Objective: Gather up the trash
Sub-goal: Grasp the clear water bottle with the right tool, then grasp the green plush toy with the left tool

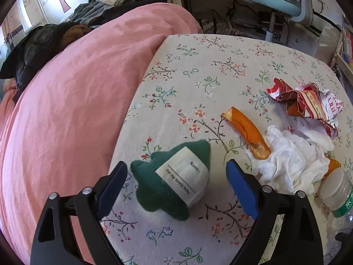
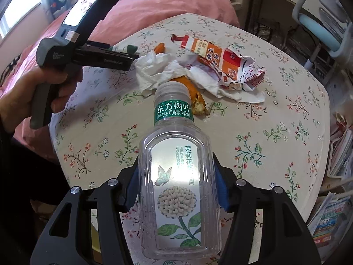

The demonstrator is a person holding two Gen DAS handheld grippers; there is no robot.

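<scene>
Gripping the clear plastic tea bottle, the right gripper is risking a slip on smooth walls. Hovering wide open, the left gripper is straddling a green knitted sock bundle, hardly trash.

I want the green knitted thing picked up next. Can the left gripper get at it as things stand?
Probably yes: the left gripper is open, its blue pads either side of the green knitted item, nothing lying between; the orange peel and tissue sit clear.

Floral bed sheet — sock, peel, tissue, wrapper.
</scene>
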